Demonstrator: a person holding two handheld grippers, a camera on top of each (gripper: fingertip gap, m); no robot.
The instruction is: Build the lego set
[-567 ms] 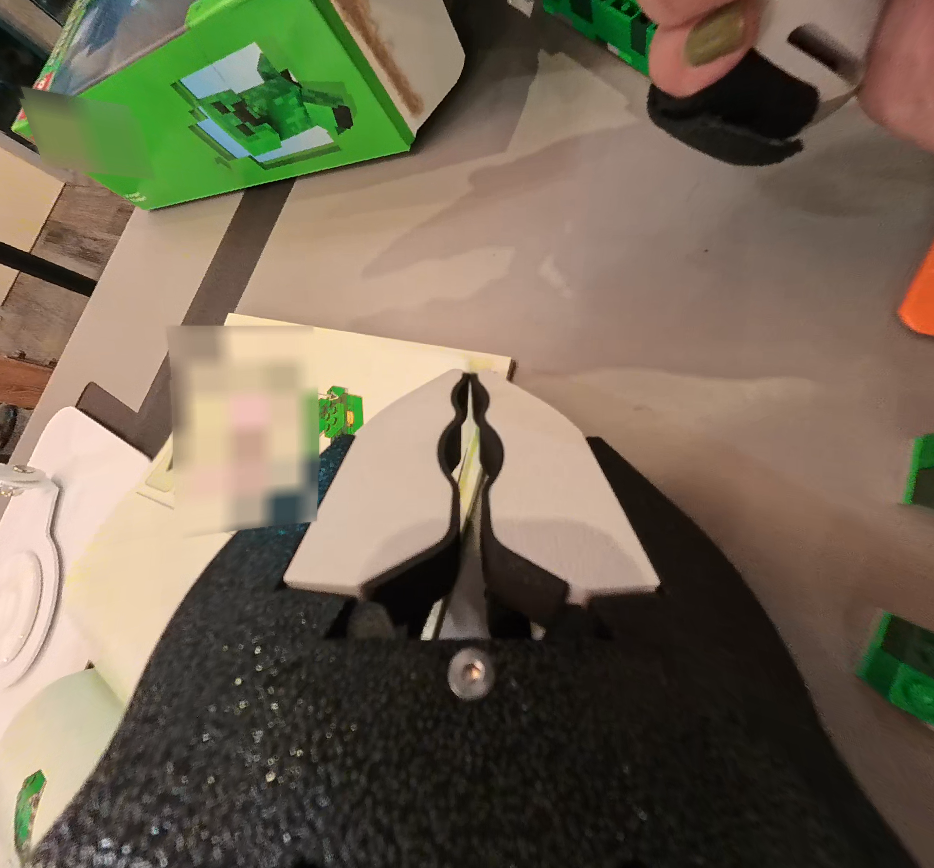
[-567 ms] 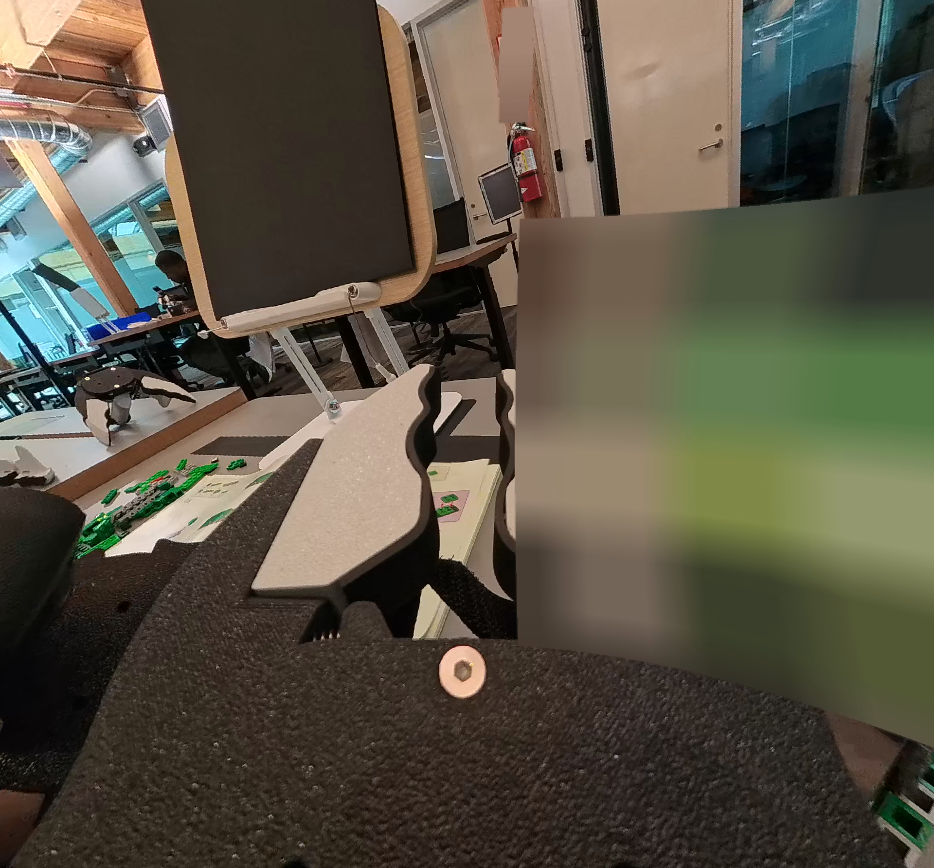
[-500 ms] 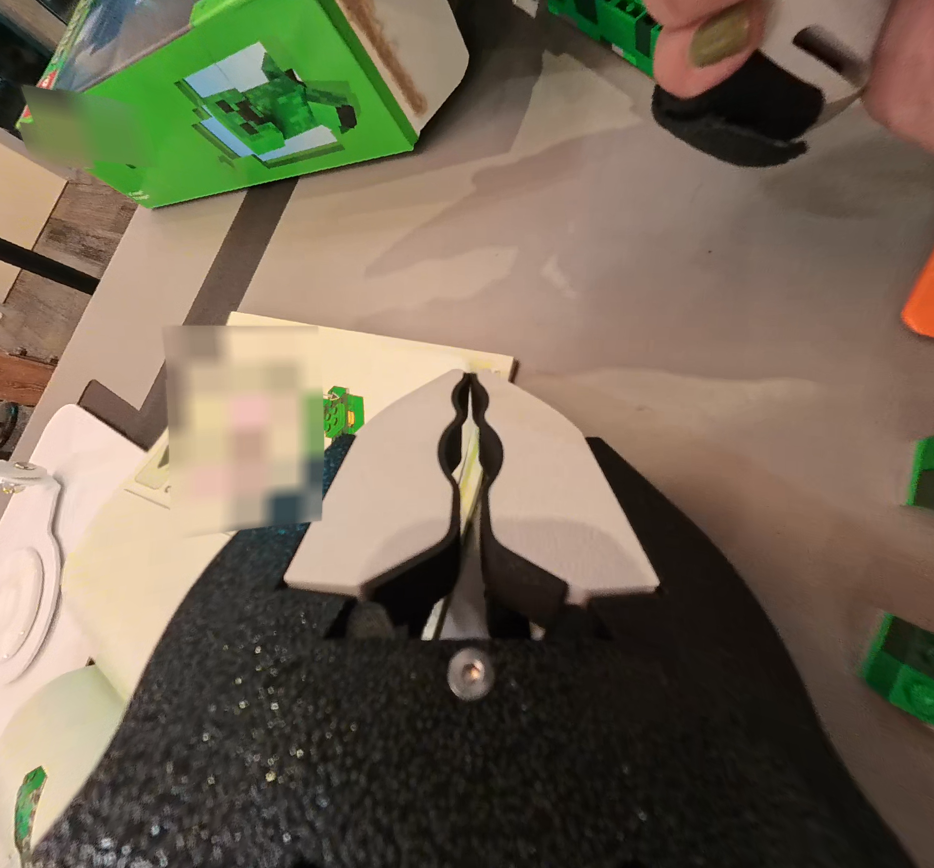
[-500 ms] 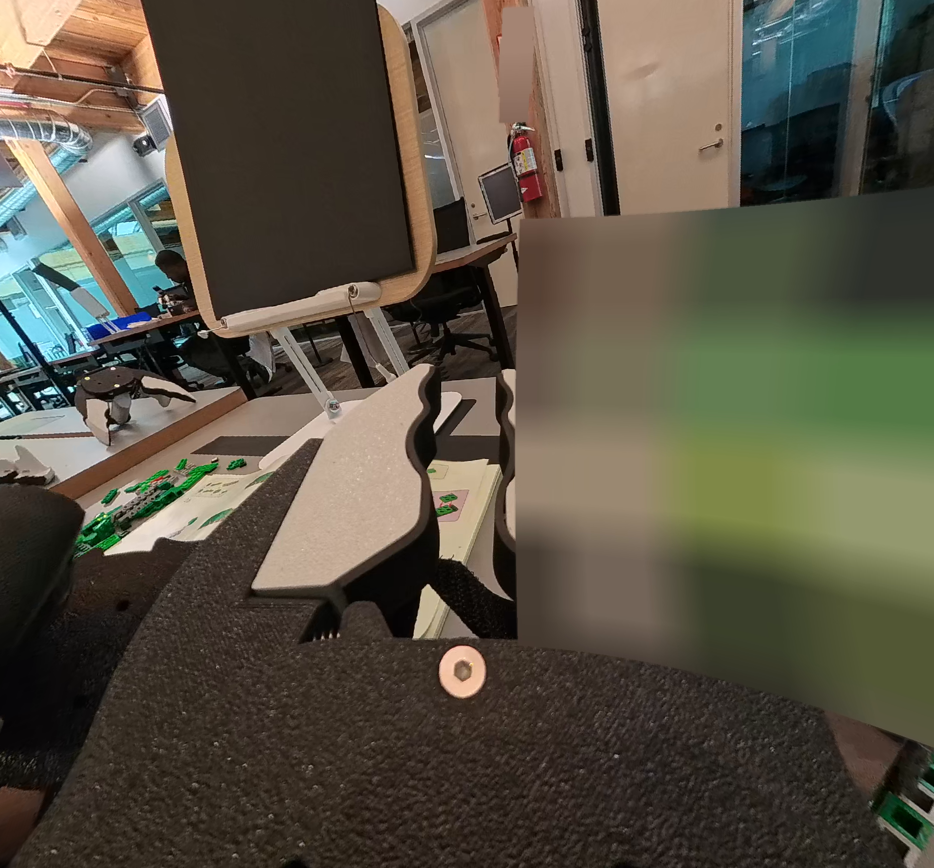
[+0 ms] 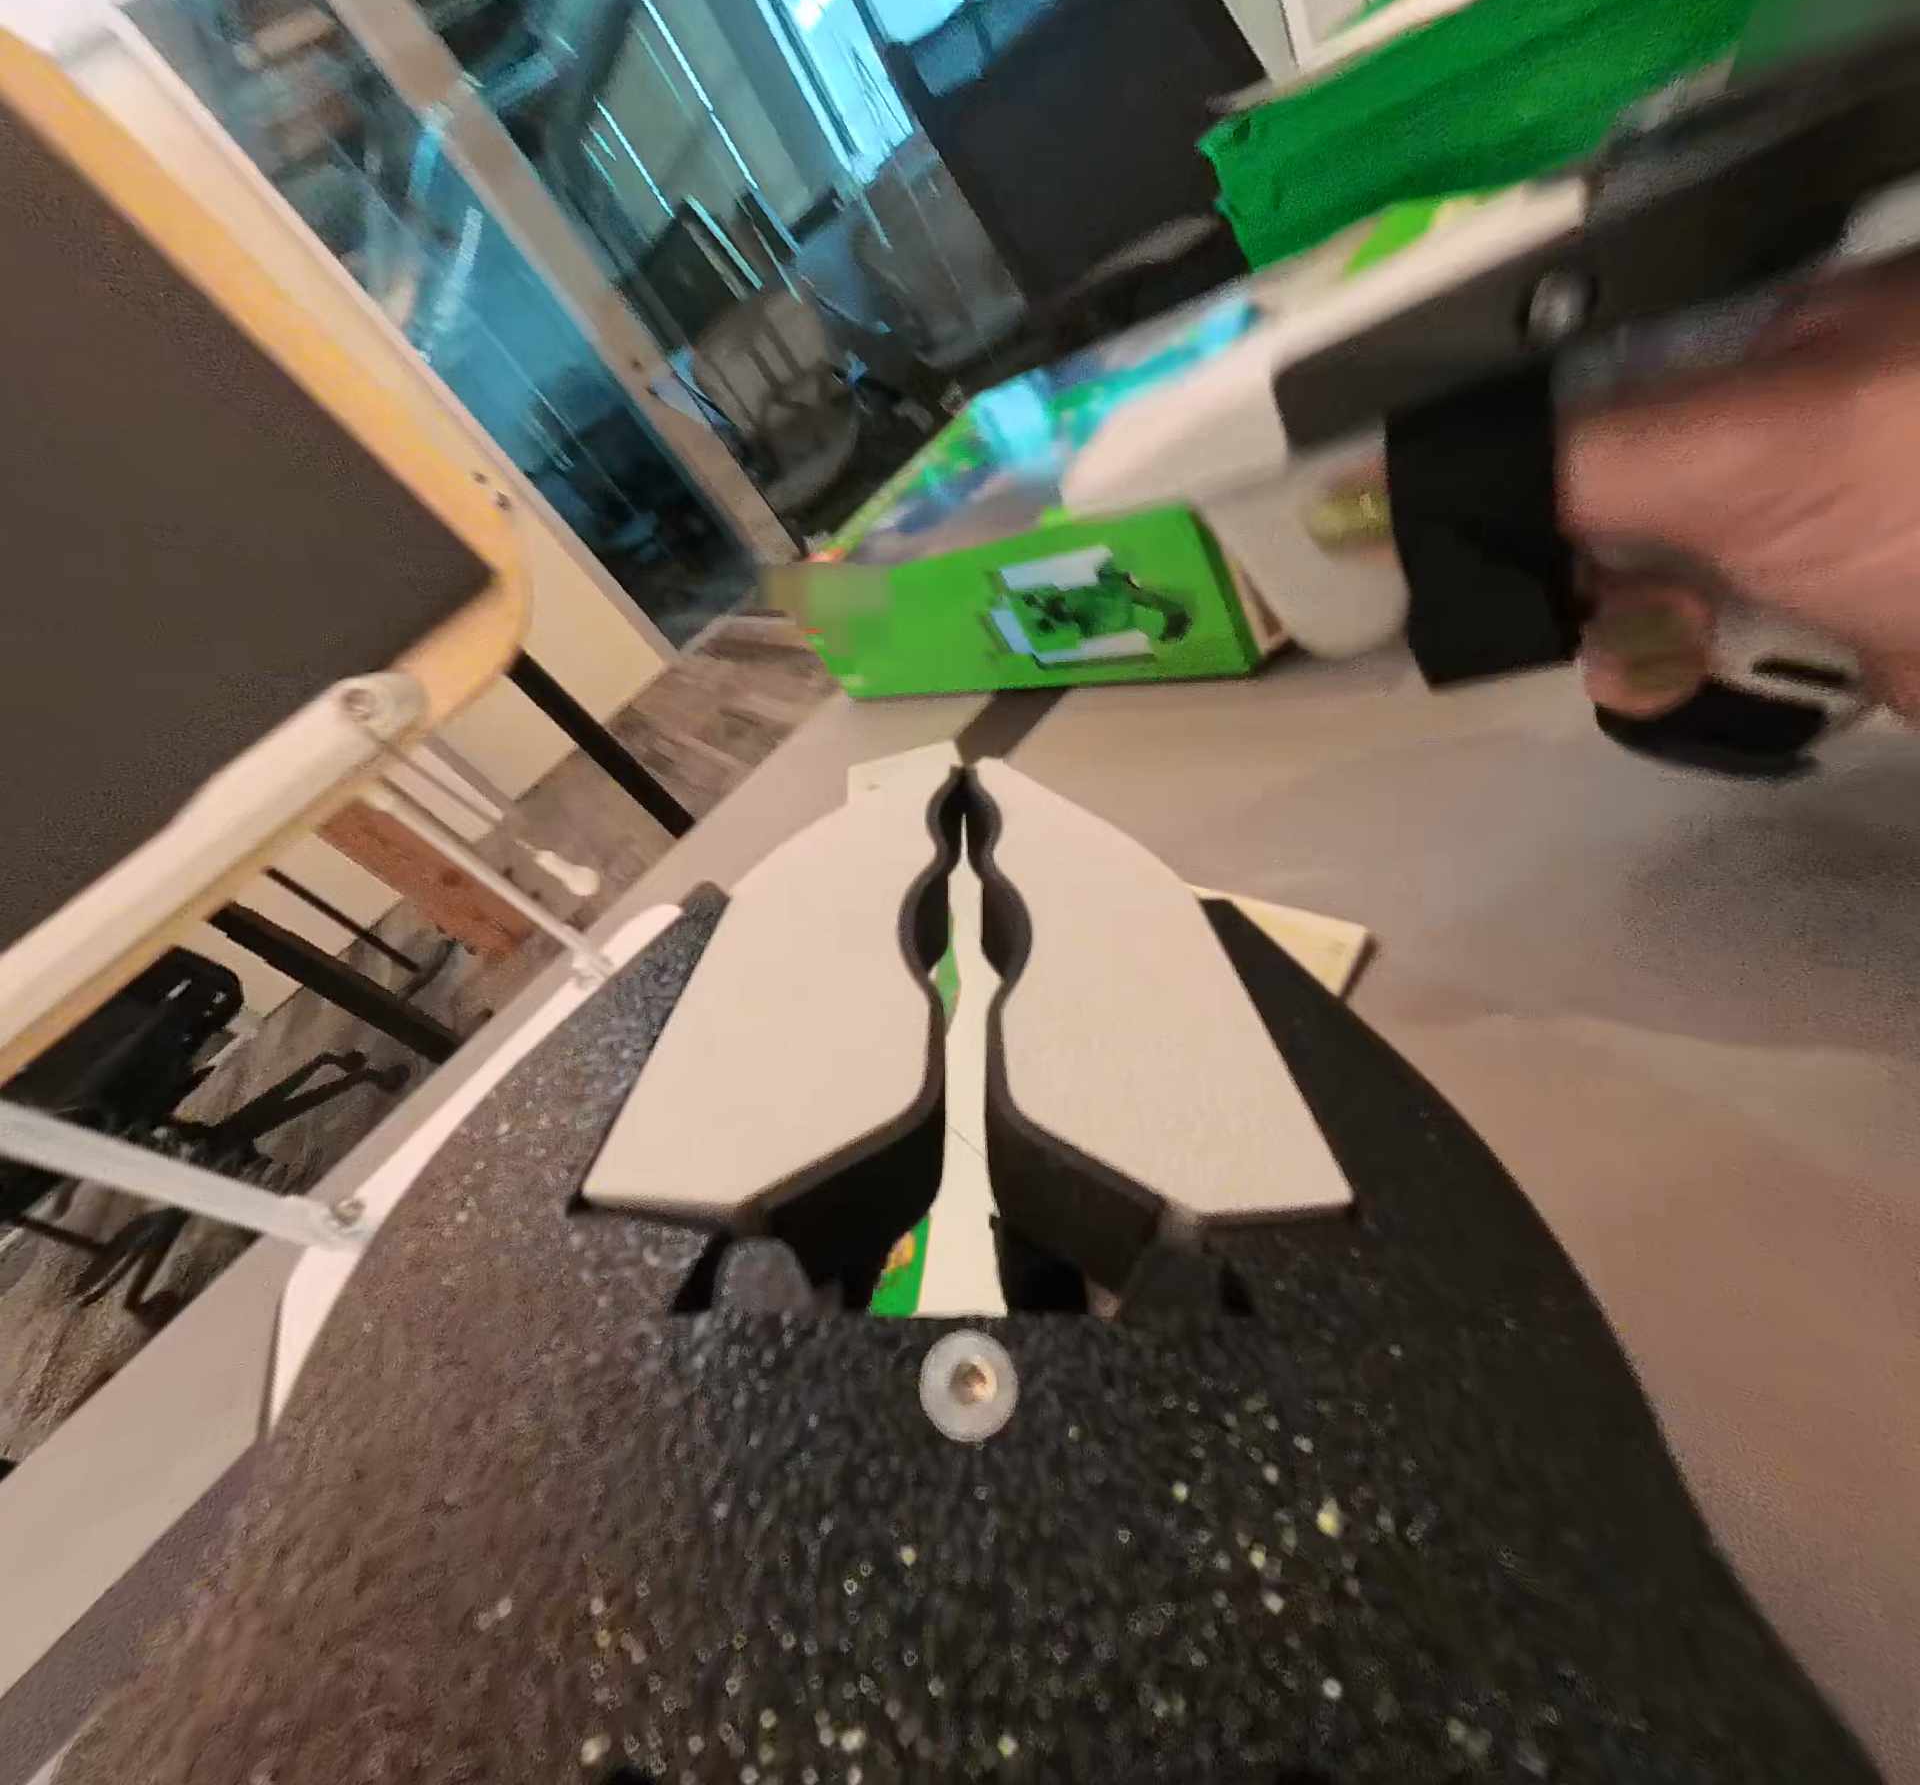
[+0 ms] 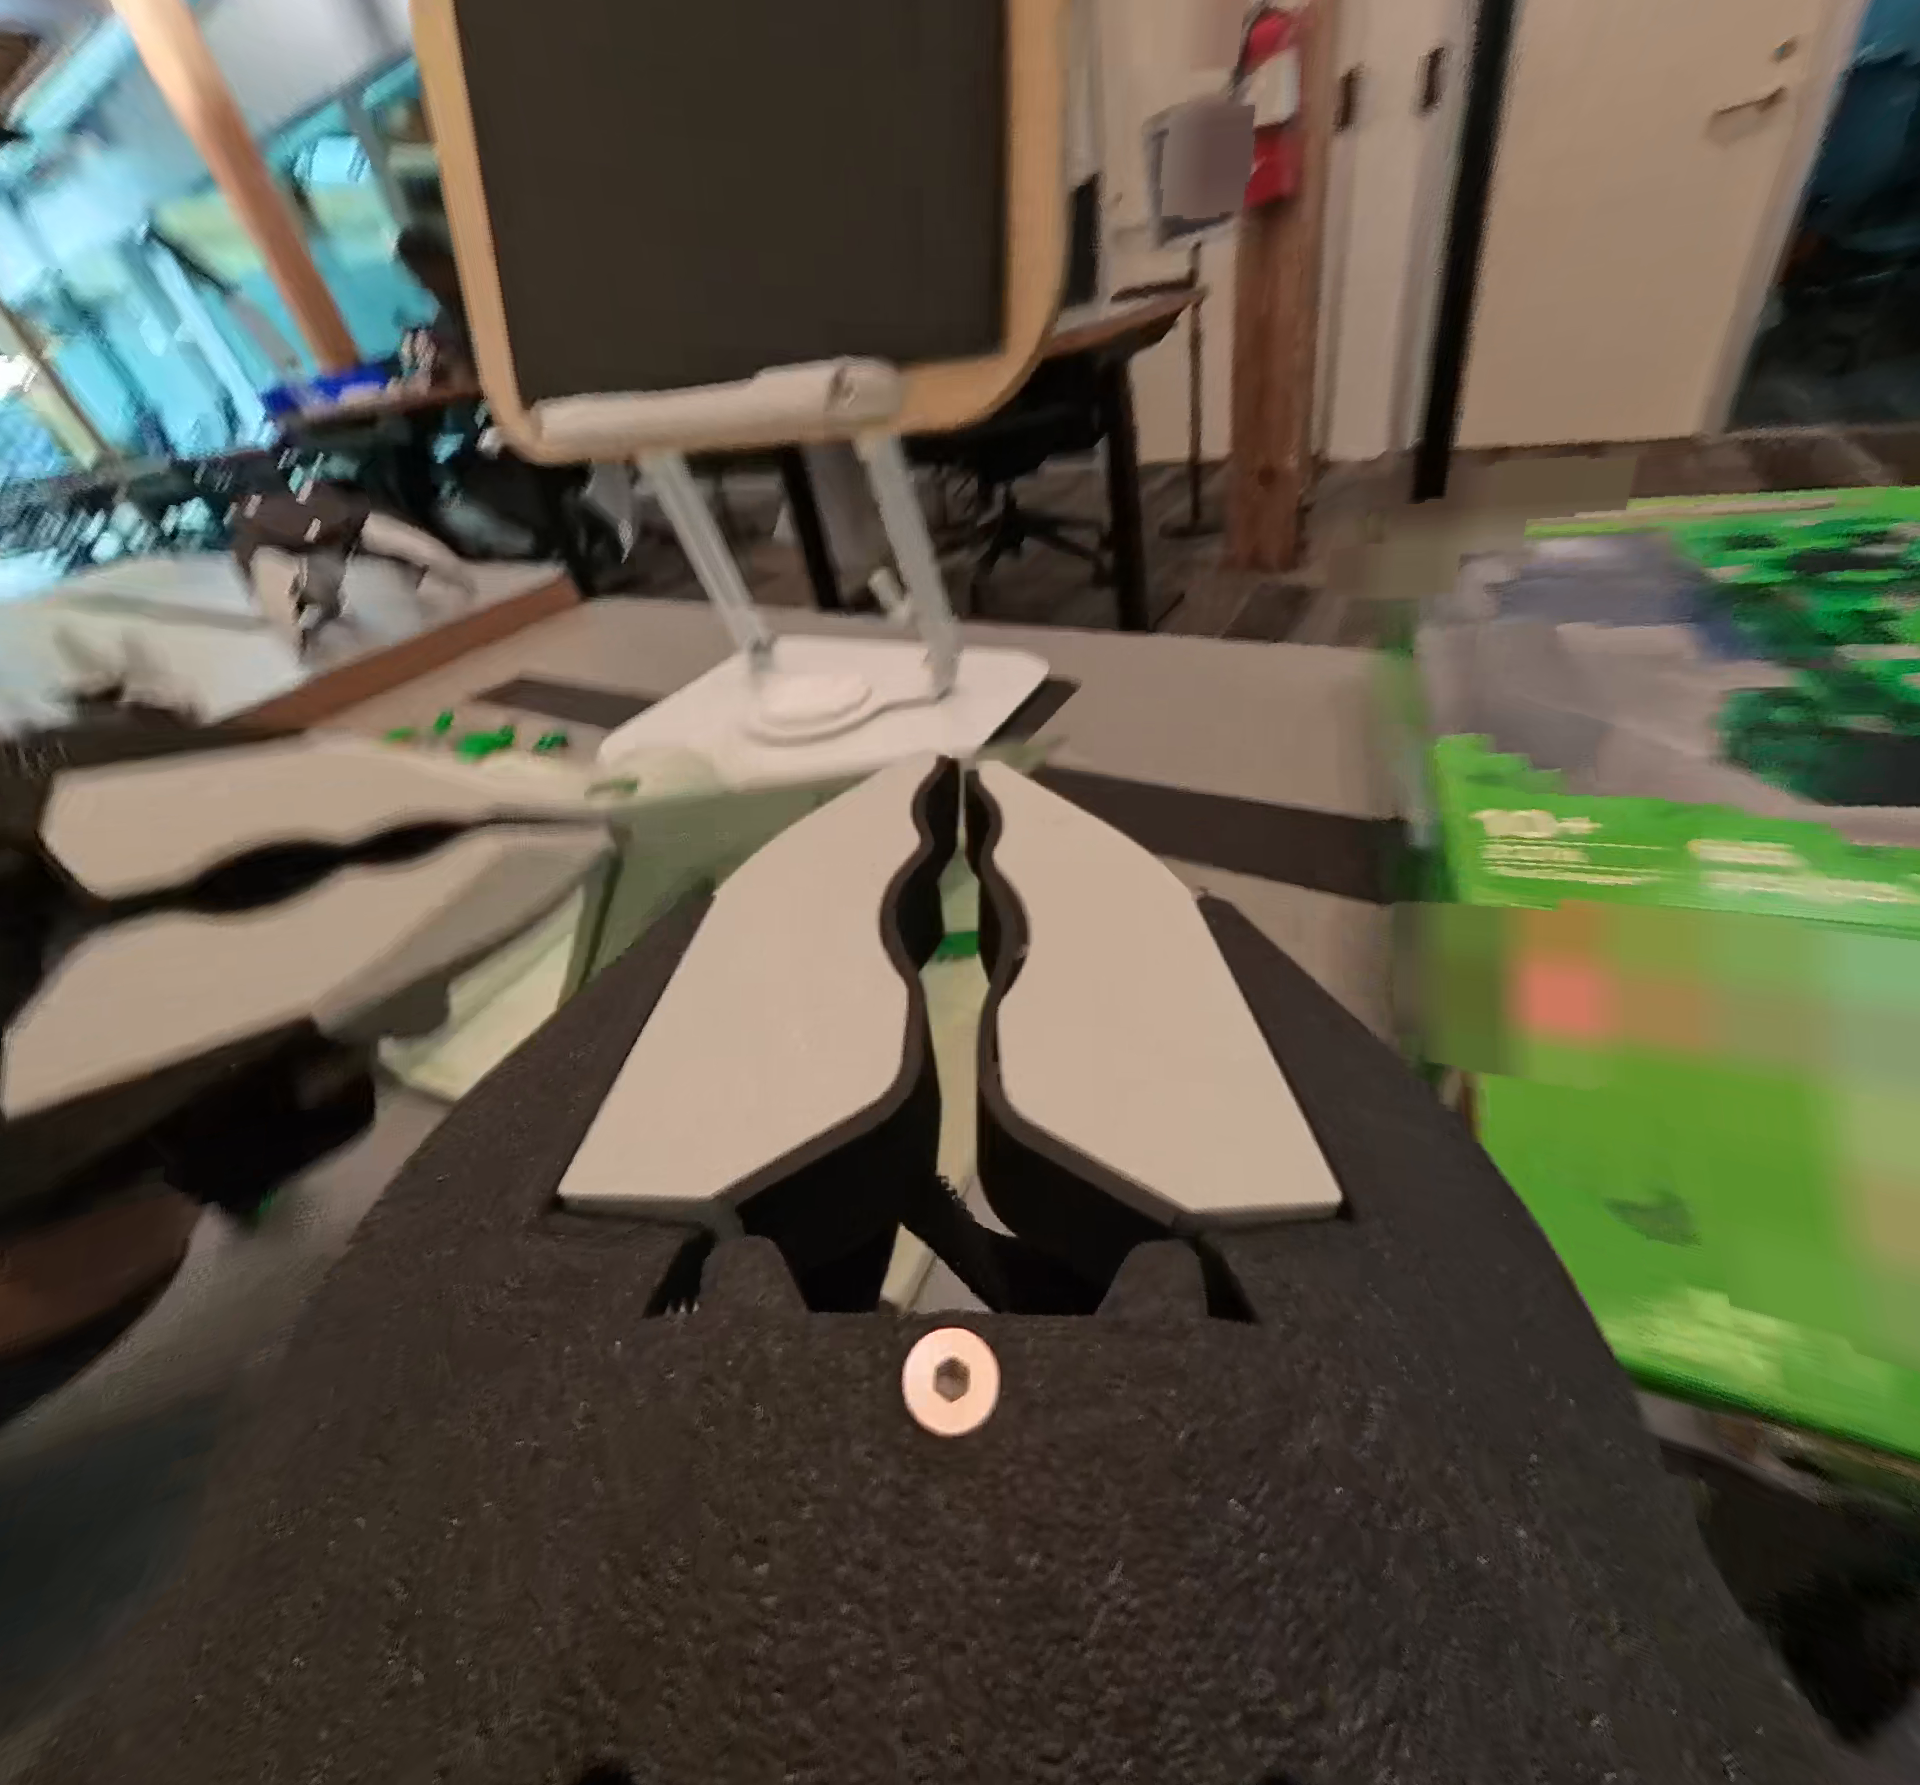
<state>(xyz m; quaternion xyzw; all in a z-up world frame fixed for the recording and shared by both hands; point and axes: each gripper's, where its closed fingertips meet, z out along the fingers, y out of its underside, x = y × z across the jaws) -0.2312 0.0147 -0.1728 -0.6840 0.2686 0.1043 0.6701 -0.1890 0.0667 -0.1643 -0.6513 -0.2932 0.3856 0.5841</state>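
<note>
My left gripper (image 5: 964, 779) is shut, with a thin white and green page of the instruction booklet (image 5: 1320, 946) edge-on between its fingers. It also shows at the left of the right wrist view (image 6: 597, 819), lying sideways over the pale booklet (image 6: 665, 852). My right gripper (image 6: 956, 774) is shut above the table, and I see nothing clearly held in it. The green set box (image 5: 1039, 613) lies beyond, and it is close on the right in the right wrist view (image 6: 1662, 904). Loose green bricks (image 6: 478, 743) lie far left. Both views are blurred.
A dark tablet on a white stand (image 6: 727, 125) rises behind the booklet, its base (image 6: 831, 707) on the grey table (image 5: 1558, 1008). A hand (image 5: 1714, 530) holds the right gripper at the upper right of the left wrist view. Office desks and chairs lie beyond.
The left gripper has tilted up from looking down at the table, still shut on the page. The right gripper has gone from open to shut and swung left, away from the box.
</note>
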